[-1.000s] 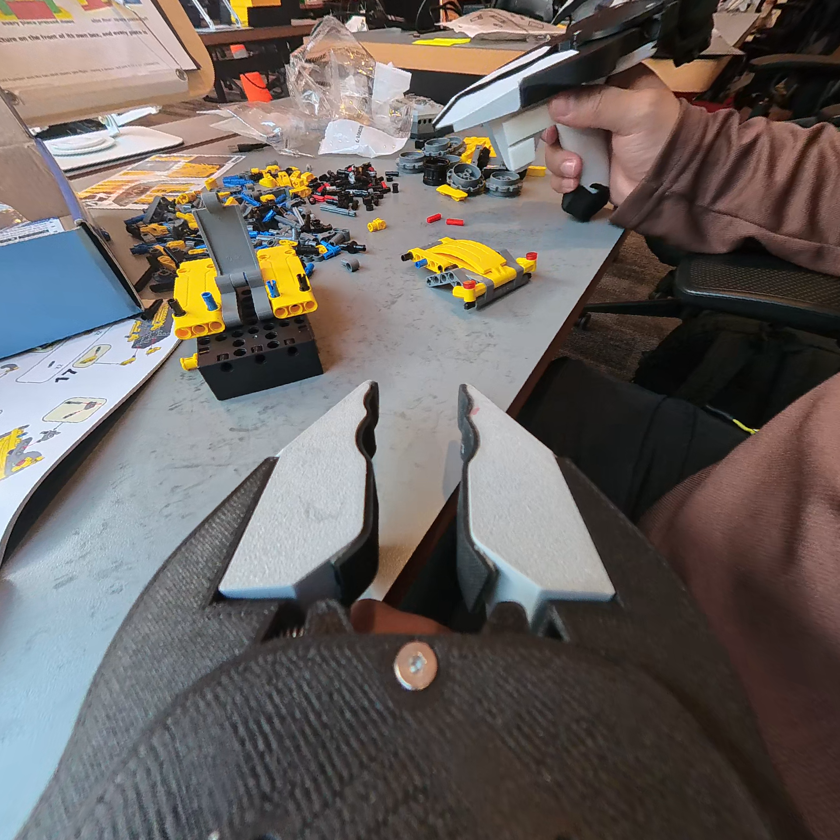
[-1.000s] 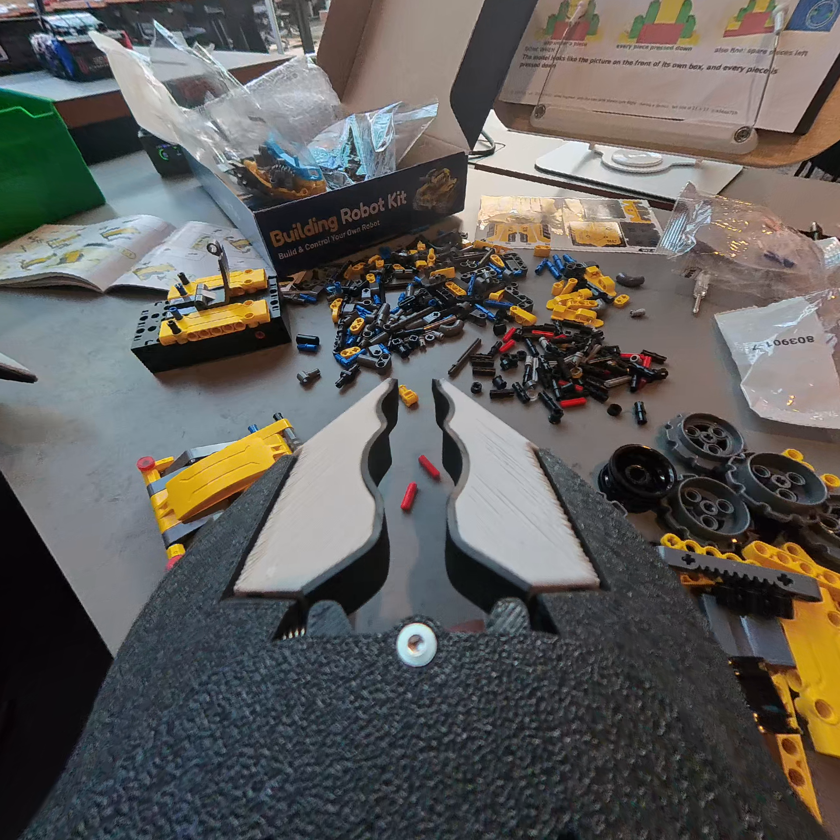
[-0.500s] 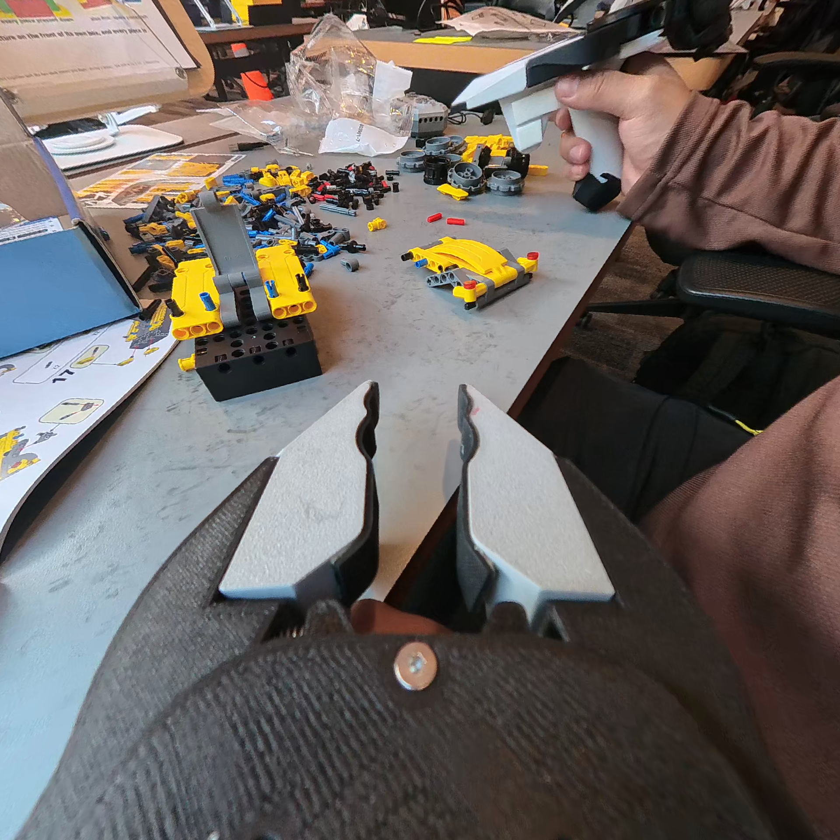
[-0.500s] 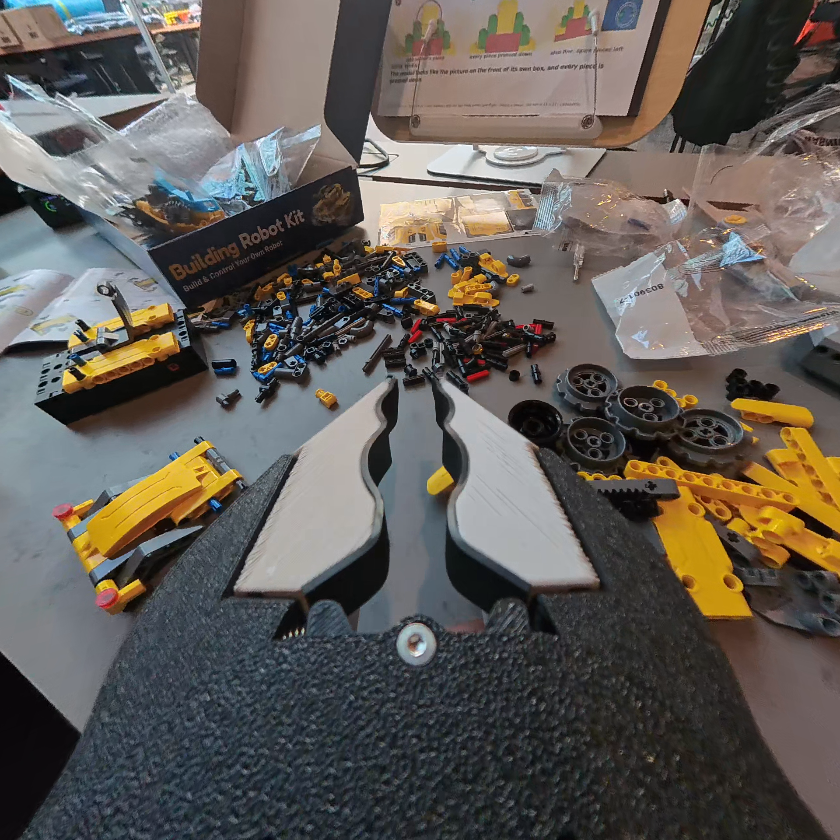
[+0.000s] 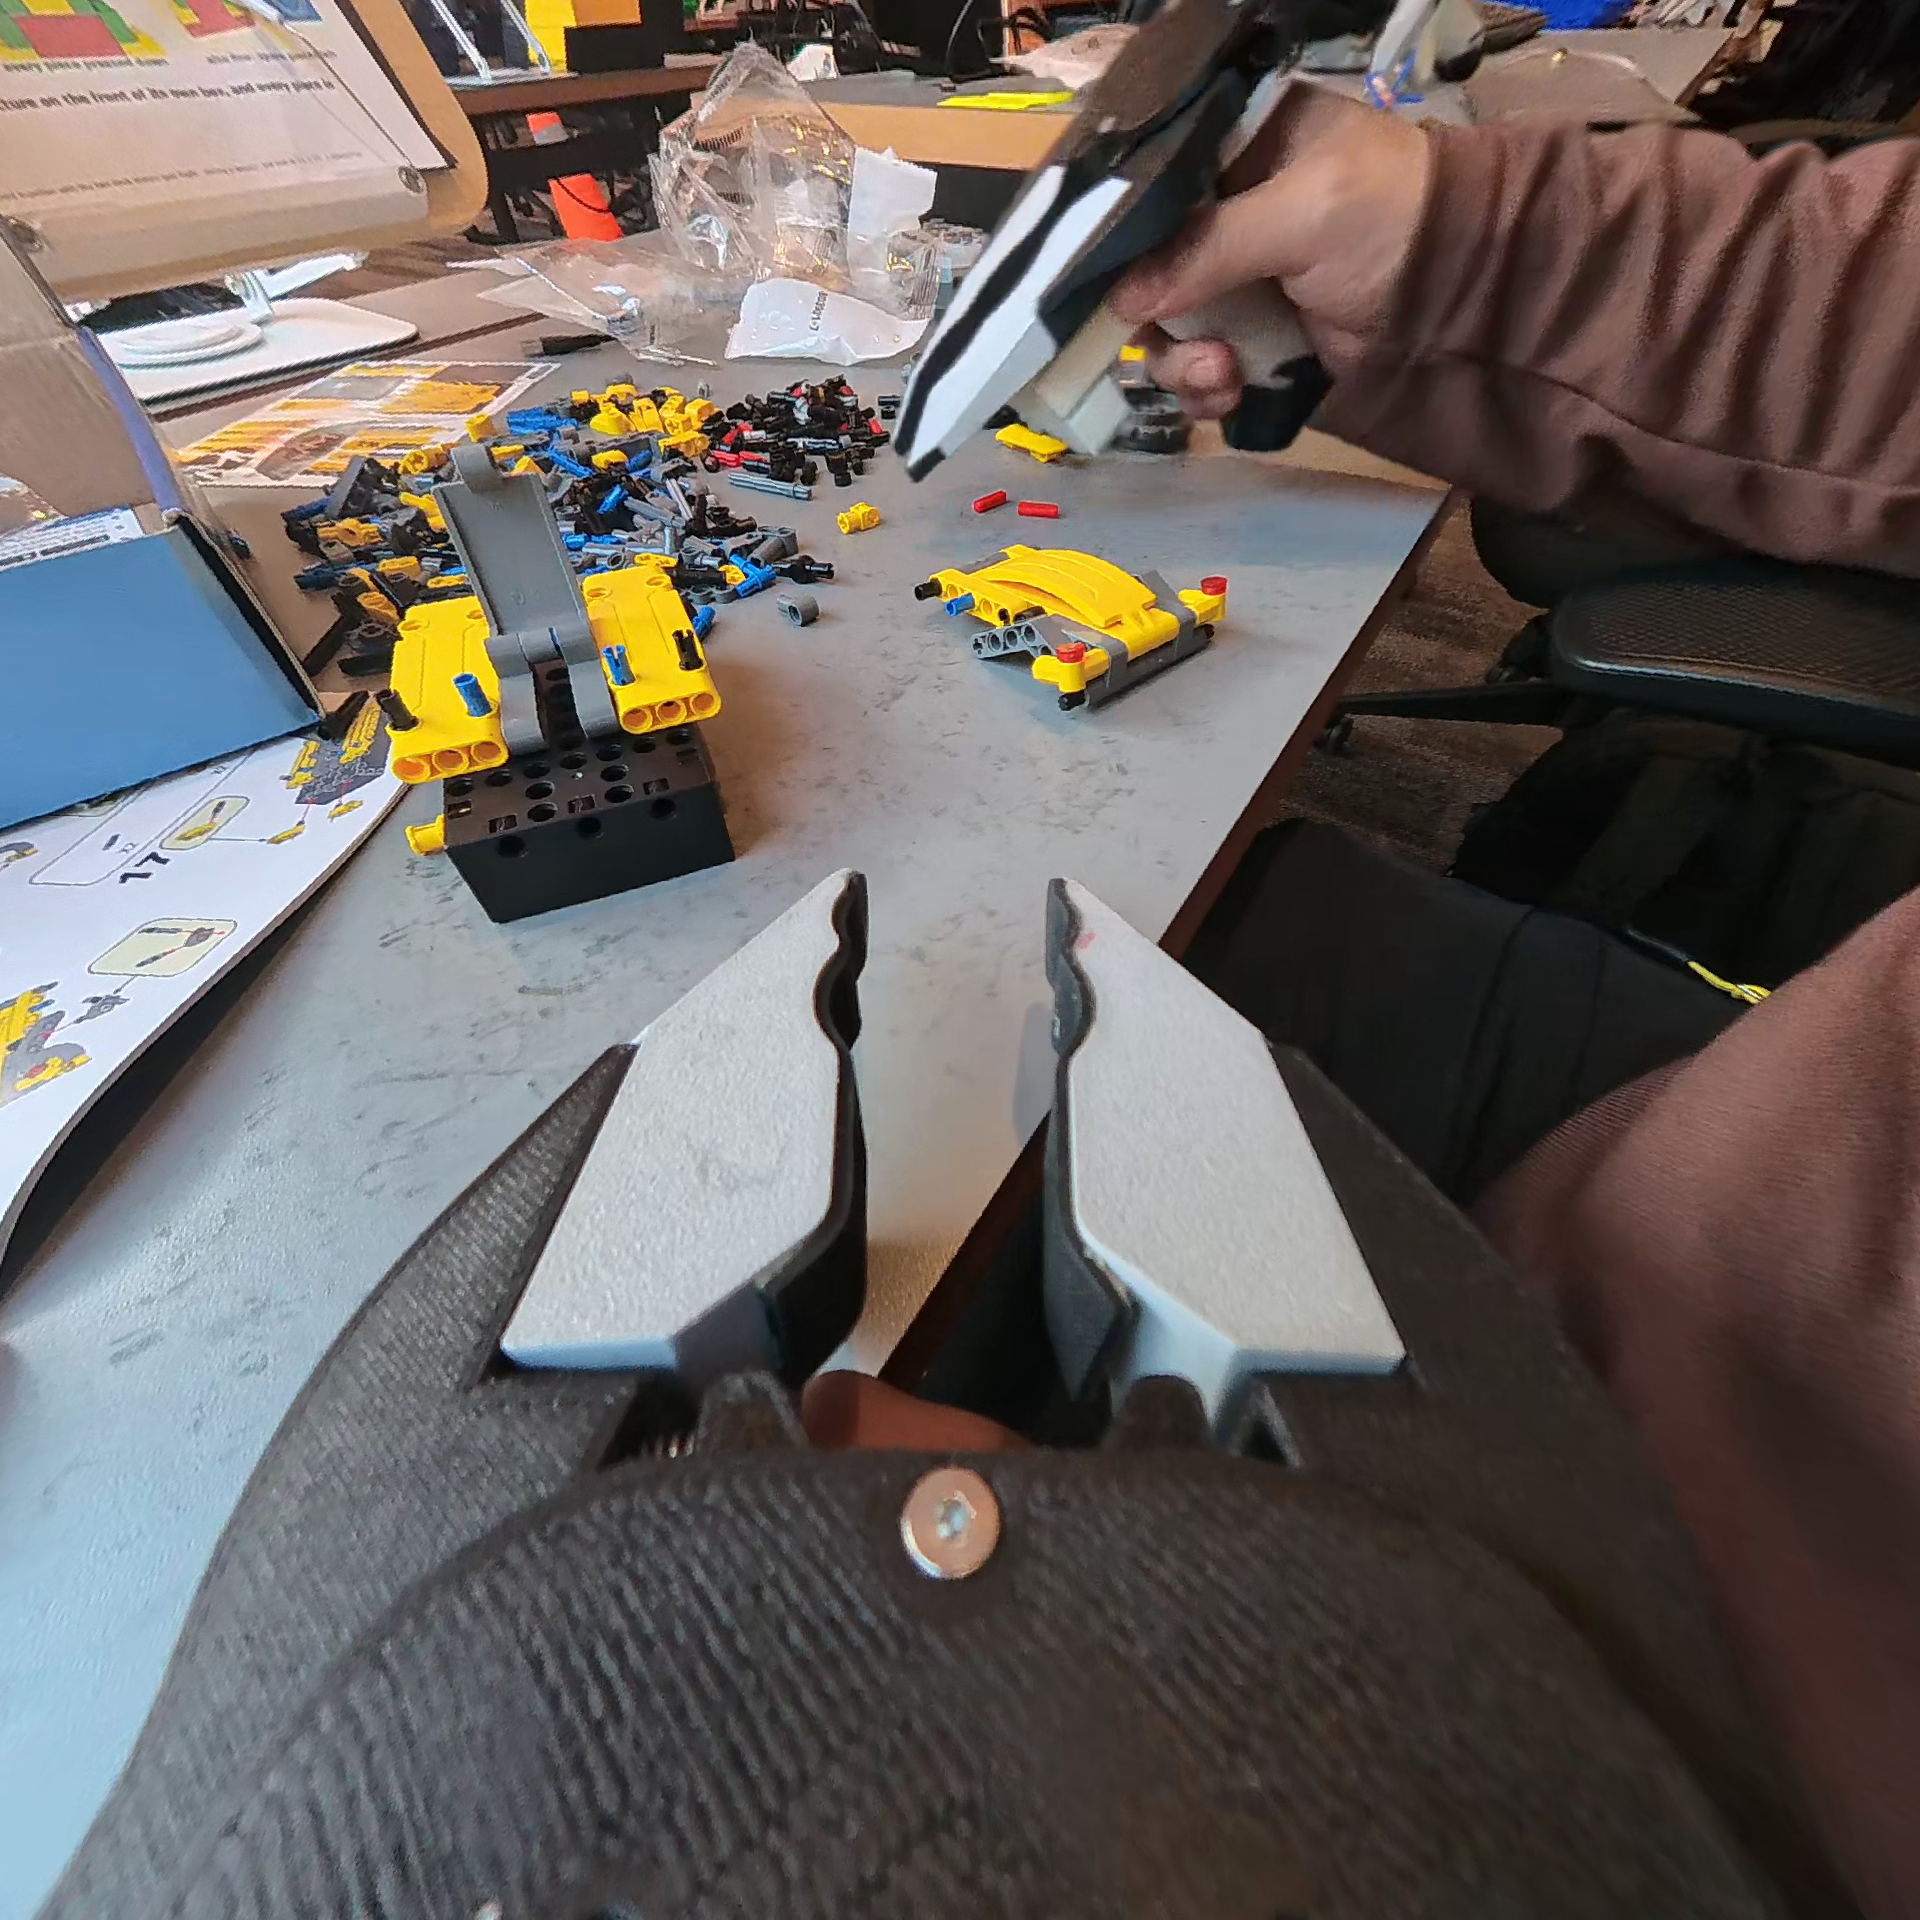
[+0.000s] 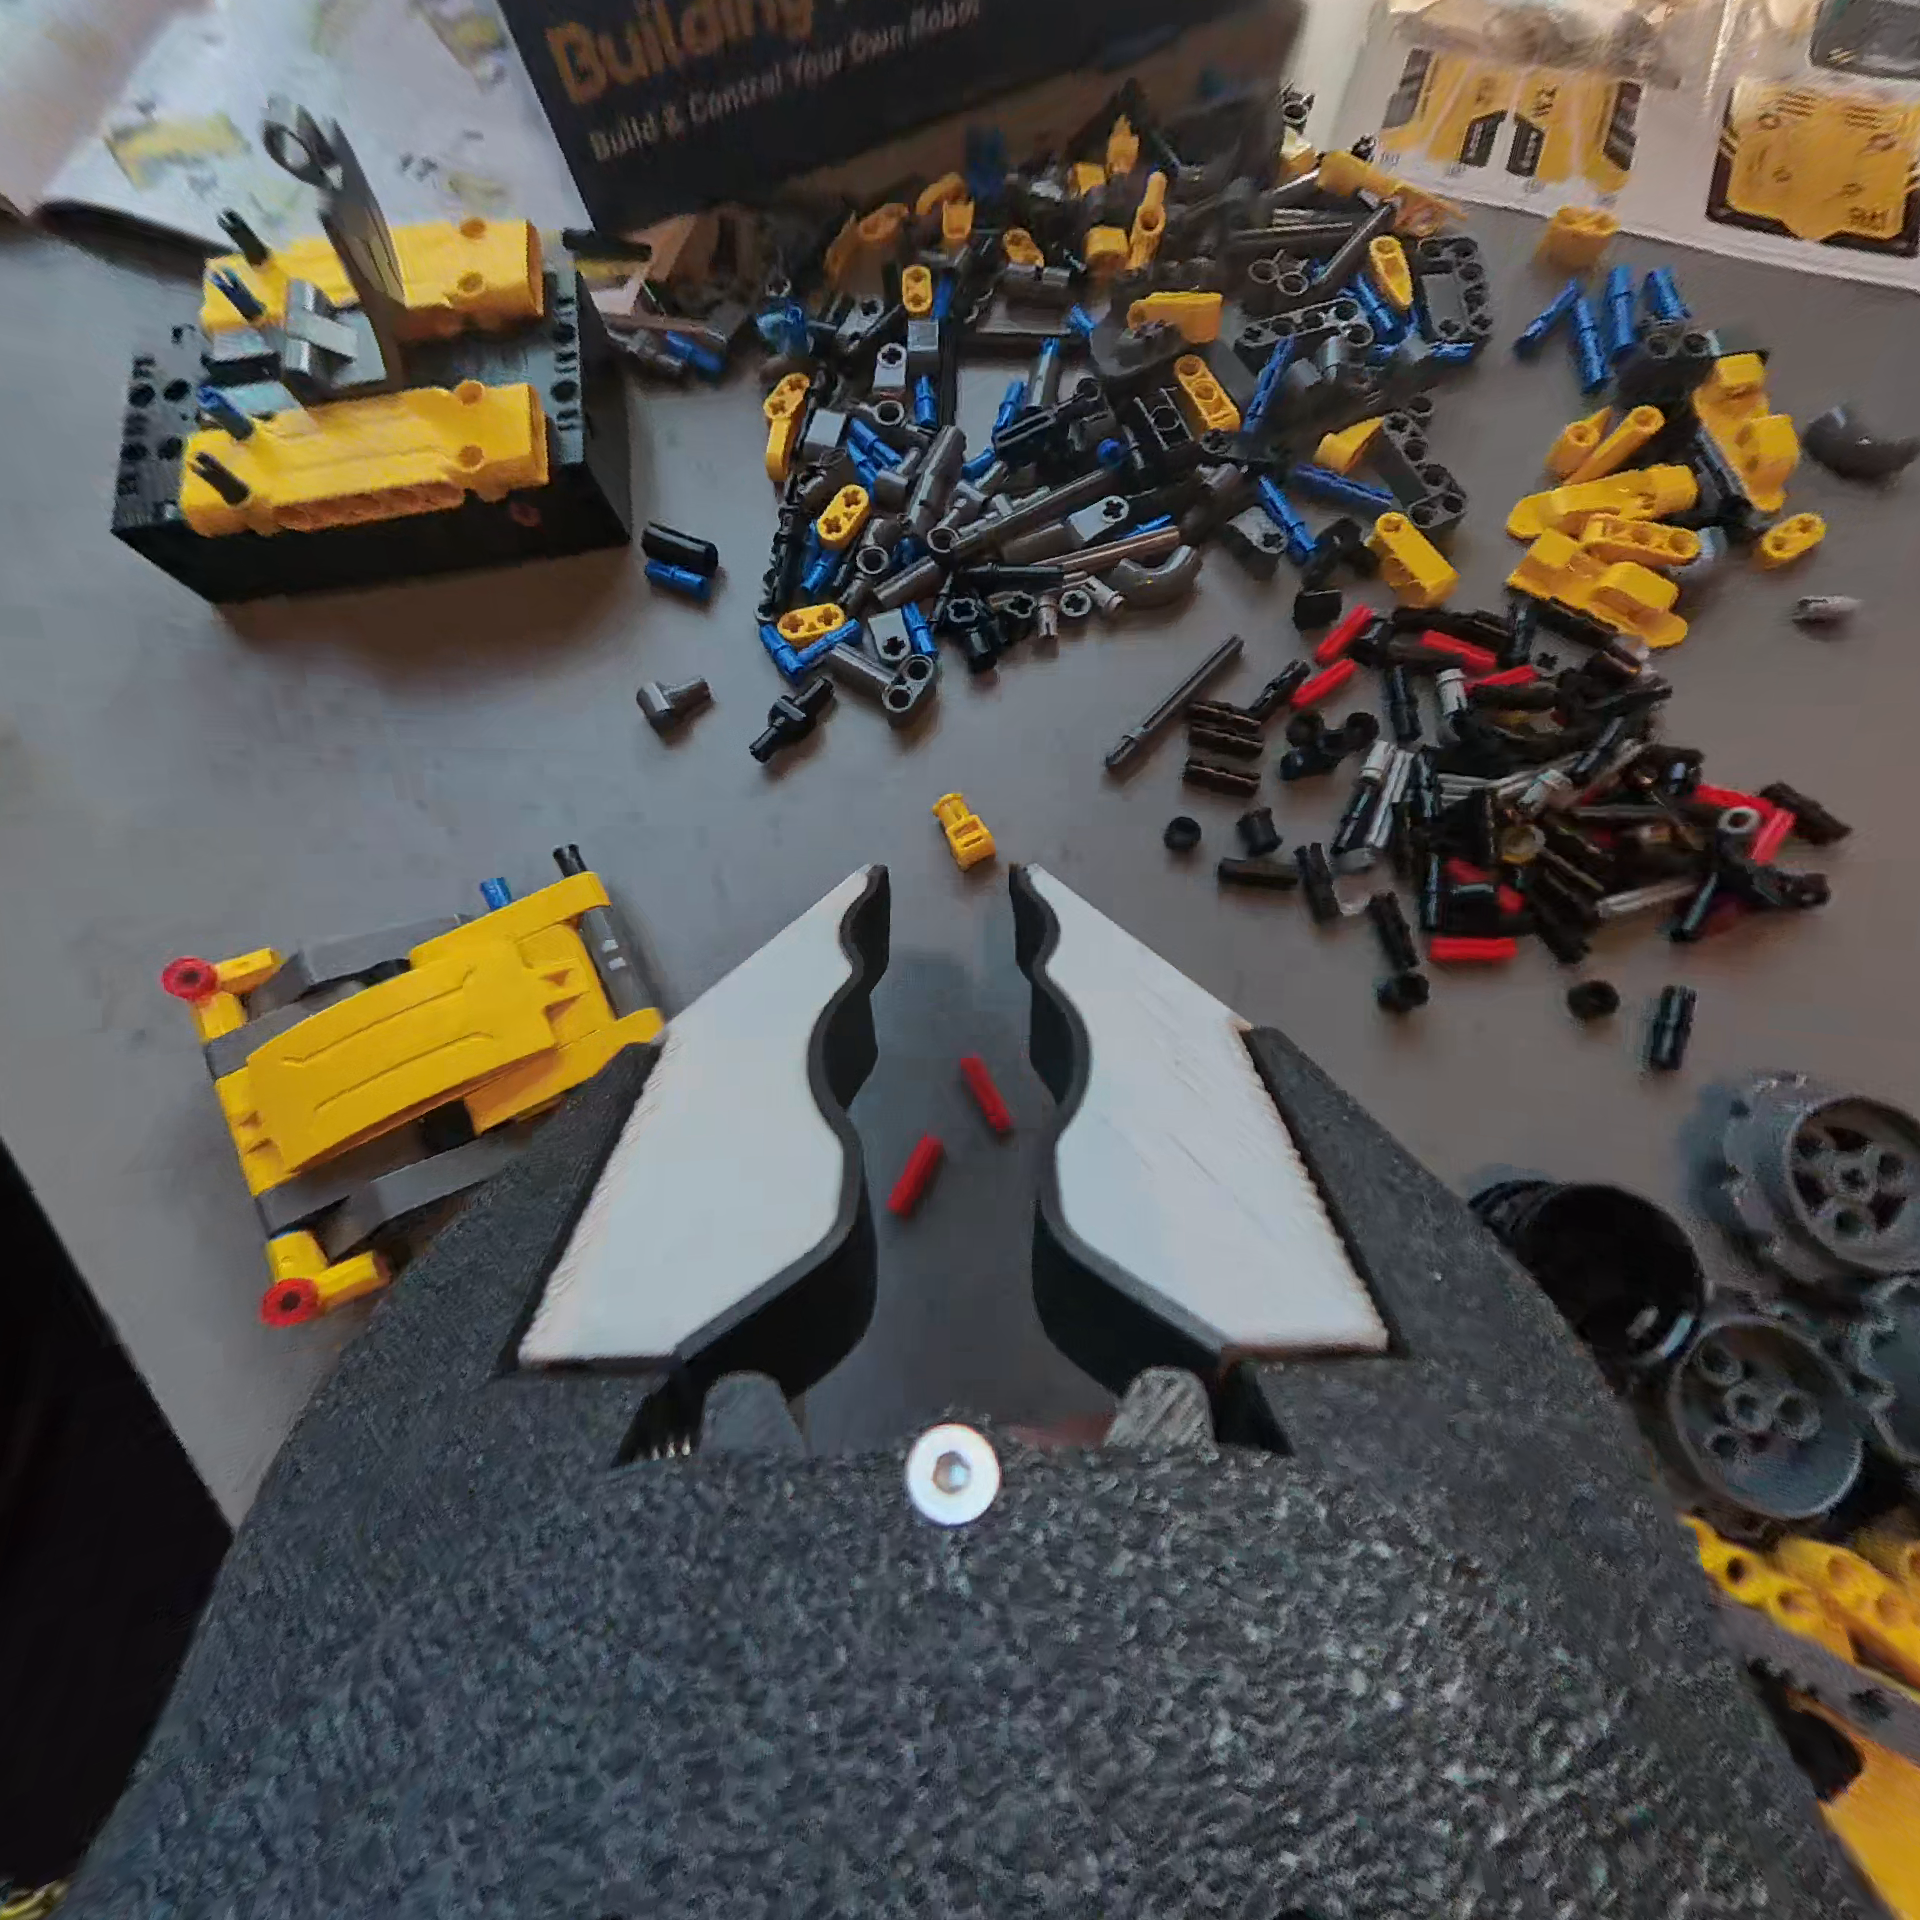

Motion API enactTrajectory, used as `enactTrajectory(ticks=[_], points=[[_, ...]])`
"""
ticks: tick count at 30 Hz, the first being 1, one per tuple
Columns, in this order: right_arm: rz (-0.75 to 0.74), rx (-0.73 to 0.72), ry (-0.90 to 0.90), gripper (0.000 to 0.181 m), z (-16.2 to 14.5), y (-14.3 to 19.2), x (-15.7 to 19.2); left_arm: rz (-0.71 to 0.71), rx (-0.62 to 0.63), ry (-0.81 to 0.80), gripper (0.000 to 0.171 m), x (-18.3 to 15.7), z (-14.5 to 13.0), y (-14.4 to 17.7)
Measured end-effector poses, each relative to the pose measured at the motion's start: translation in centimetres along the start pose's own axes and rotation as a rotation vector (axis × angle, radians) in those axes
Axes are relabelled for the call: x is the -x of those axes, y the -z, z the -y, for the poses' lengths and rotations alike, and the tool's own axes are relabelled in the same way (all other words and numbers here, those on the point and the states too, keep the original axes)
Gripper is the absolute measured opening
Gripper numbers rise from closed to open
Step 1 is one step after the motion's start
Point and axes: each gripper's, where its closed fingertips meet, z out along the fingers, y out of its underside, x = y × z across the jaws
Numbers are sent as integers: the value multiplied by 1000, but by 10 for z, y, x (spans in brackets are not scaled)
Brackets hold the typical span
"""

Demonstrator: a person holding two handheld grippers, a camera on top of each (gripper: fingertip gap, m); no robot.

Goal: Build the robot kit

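Below the right gripper [image 6: 949, 883], jaws apart and empty, lie two red pins [image 6: 951, 1132] on the grey table [image 6: 312, 727]; the left gripper [image 5: 954, 914] gapes empty too, near a blue box [image 5: 125, 655].

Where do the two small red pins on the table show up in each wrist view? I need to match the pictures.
Left wrist view: the two red pins lie upper centre on the grey table, just below the right gripper.
Right wrist view: the same pins show on the table in the gap between that gripper's fingers.
Shared landmark: the small yellow car-like assembly.
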Motion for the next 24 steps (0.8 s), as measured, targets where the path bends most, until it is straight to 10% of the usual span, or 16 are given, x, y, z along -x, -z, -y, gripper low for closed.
enactTrajectory(ticks=[24], points=[[97, 143, 49, 18, -15, 1, 3, -10, -1, 38, 33, 2, 1, 0]])
